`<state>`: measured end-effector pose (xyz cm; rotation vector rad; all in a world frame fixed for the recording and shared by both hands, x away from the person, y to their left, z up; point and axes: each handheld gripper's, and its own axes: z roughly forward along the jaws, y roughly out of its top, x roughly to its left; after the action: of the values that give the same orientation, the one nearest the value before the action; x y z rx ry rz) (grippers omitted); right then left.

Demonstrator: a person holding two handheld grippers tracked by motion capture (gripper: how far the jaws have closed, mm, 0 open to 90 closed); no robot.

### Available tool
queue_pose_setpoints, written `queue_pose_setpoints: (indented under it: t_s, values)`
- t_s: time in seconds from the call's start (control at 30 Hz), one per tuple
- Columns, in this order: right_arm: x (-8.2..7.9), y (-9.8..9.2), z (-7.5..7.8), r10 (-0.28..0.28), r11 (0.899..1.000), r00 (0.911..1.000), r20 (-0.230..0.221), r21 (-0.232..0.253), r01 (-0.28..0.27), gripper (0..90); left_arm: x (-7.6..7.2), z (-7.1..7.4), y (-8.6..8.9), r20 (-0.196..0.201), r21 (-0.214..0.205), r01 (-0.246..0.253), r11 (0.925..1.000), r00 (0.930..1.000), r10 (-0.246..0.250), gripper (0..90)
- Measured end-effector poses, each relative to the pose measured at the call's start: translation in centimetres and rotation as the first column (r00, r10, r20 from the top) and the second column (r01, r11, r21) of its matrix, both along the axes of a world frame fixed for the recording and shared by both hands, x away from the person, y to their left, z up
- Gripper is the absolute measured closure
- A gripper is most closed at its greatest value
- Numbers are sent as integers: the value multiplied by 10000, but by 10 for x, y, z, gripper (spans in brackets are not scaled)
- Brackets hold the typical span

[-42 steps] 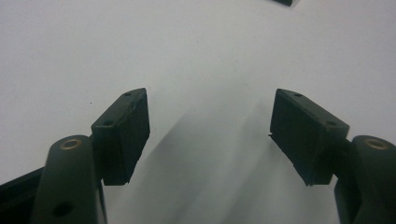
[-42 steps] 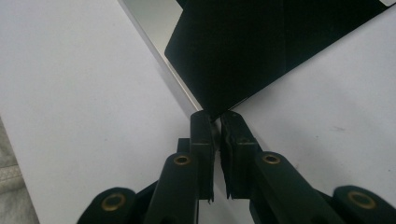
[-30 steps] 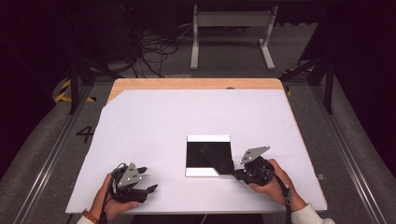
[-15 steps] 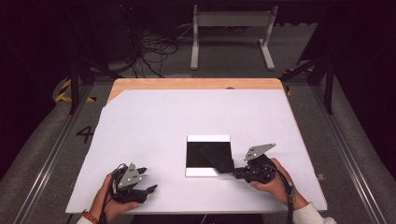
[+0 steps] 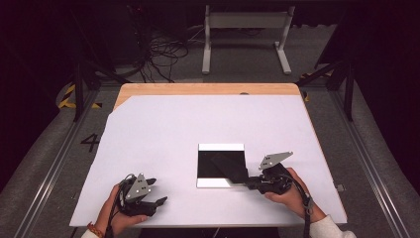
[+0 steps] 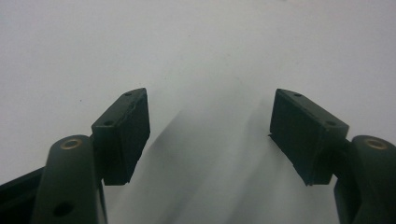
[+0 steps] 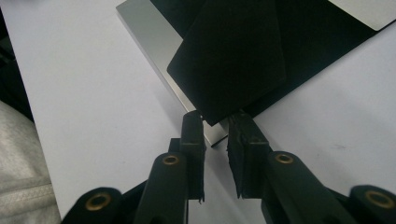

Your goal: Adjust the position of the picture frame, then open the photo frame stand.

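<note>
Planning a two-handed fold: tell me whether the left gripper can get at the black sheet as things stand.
Probably yes: the left gripper is open, and bare white tabletop lies between it and the black sheet.

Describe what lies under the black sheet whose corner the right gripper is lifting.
Under the black sheet lies a white board; its bare strips show along two edges. The right gripper pinches the raised corner. The board's middle stays covered, so anything there cannot be seen.

Table cover: matt white sheet. Board: pale wood. Black sheet: matt (paper-like), on smooth silvery plate.
</note>
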<state>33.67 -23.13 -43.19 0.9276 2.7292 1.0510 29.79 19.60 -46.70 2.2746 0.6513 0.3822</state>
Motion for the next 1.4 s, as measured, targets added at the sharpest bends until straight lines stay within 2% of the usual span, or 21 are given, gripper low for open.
queue_pose_setpoints:
  t_s: [0.2, 0.27, 0.4, 0.47, 0.57, 0.63, 0.67, 0.73, 0.83, 0.87, 0.9, 0.93, 0.97, 1.1, 1.2, 1.27, 1.37, 1.4]
  values:
    - [1, -1, 0, -59, 9987, 10000, 8, 497, 58, 718, -1, 0, 0, 52, 35, -2, 10000, 10000, 2, 293]
    - [2, -1, -1, -108, 9978, 9999, -112, 659, 116, 687, -2, 0, 0, 25, 4, 4, 10000, 10000, -4, 292]
    - [4, -1, -2, -158, 9966, 9997, -195, 800, 173, 657, -2, 1, 1, 6, 8, -7, 10000, 10000, 7, 291]
    - [5, 0, -2, -192, 9951, 9997, -169, 970, 207, 636, -3, 0, 1, 37, 43, -11, 10000, 10000, 11, 290]
    - [7, 1, -2, -349, 9904, 9992, -216, 1333, 375, 556, -4, 0, 2, 28, 65, -84, 9999, 10000, 83, 291]
    - [10, 2, -3, -443, 9849, 9983, -383, 1660, 501, 537, -4, 0, 2, 27, 43, -81, 10000, 10000, 81, 291]
    - [10, 2, -3, -443, 9849, 9983, -383, 1660, 501, 537, -4, 0, 1, 59, 55, -73, 10000, 10000, 73, 291]
    - [11, 2, -5, -528, 9786, 9970, -560, 1958, 628, 518, -2, 0, -1, 51, 107, -33, 9999, 10000, 32, 291]
    - [15, 2, -8, -835, 9594, 9915, -993, 2609, 1069, 497, 0, 0, -3, 21, 126, 3, 9999, 10000, -3, 284]
    - [15, 2, -8, -835, 9594, 9915, -993, 2609, 1069, 497, 0, 0, -3, 21, 126, 3, 9999, 10000, -3, 284]
    - [15, 2, -9, -953, 9532, 9896, -1078, 2767, 1219, 491, 1, 0, -4, 41, 115, 37, 9999, 10000, -38, 284]
    - [14, 2, -11, -1159, 9399, 9852, -1263, 3068, 1499, 494, 1, 0, -6, 15, 165, 72, 9998, 10000, -73, 283]
    - [15, 1, -13, -1311, 9308, 9787, -1582, 3202, 1764, 501, 2, 0, -7, 77, 191, 130, 9997, 9999, -132, 282]
    - [16, 2, -14, -1410, 9125, 9720, -1878, 3562, 2012, 505, 1, 1, -10, 80, 100, 216, 9997, 9997, -217, 277]
    - [18, 2, -15, -1426, 9005, 9684, -2046, 3792, 2127, 507, 2, 2, -13, 103, 78, 275, 9996, 9996, -276, 277]
    - [19, 3, -16, -1488, 8971, 9670, -2069, 3831, 2200, 502, 3, 2, -15, 130, 118, 362, 9993, 9993, -364, 277]
    - [21, 3, -16, -1614, 8938, 9605, -2267, 3791, 2397, 486, 3, 2, -18, 83, 133, 431, 9990, 9990, -432, 276]
    - [22, 4, -16, -1664, 8895, 9560, -2415, 3817, 2512, 484, 3, 2, -19, 99, 139, 454, 9989, 9989, -455, 276]
